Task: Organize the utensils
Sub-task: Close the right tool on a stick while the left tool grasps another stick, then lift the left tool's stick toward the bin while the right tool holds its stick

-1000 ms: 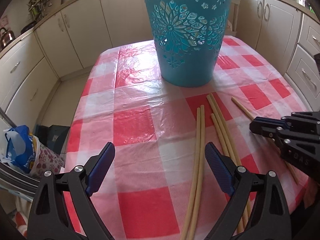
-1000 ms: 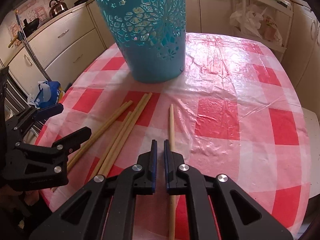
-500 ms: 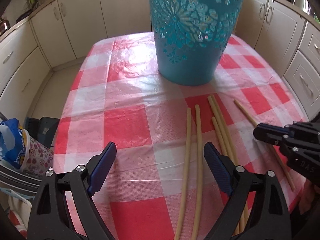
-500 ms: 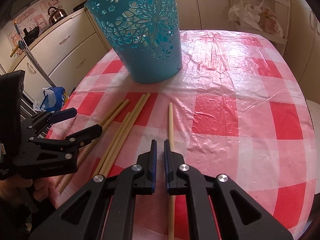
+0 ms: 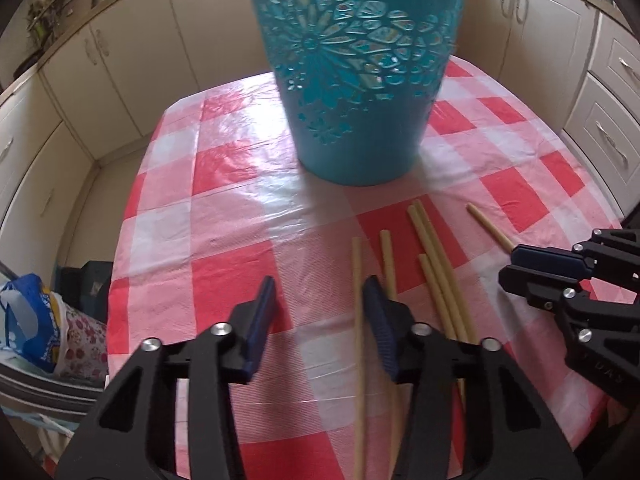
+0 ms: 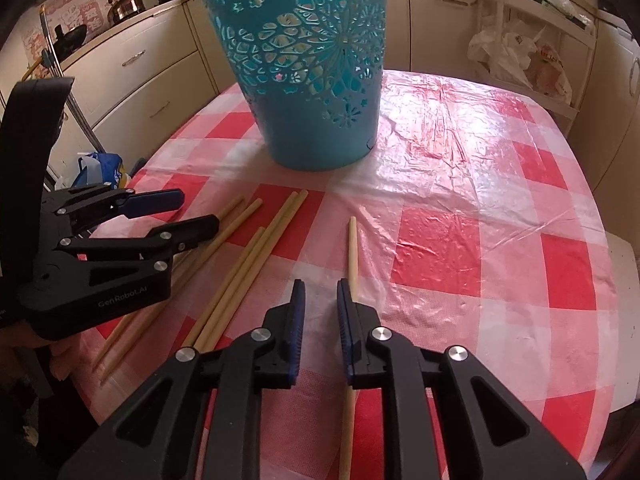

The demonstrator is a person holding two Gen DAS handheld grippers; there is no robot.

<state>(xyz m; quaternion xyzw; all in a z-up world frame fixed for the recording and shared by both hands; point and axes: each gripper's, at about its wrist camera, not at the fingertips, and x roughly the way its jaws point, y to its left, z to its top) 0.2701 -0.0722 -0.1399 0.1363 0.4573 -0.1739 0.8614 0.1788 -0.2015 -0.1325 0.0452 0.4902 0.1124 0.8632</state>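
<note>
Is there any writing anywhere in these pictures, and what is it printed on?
"GenRobot.AI": pale letters on the black body of the left gripper, seen from the right wrist camera.
Letters on the right gripper in the left wrist camera: cut off at the edge and seen at an angle, not readable.
Red and white wall stickers behind the kettle: too blurred to read.
The blue basket has flower cut-outs only, no words.

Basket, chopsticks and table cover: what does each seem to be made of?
The teal basket looks like moulded plastic: uniform colour, cut-out flower pattern, a slight sheen. The chopsticks look like pale, matte wood or bamboo; which one cannot be told. The red-and-white checked table cover looks like thin glossy plastic sheet: it wrinkles and throws bright glare.
</note>
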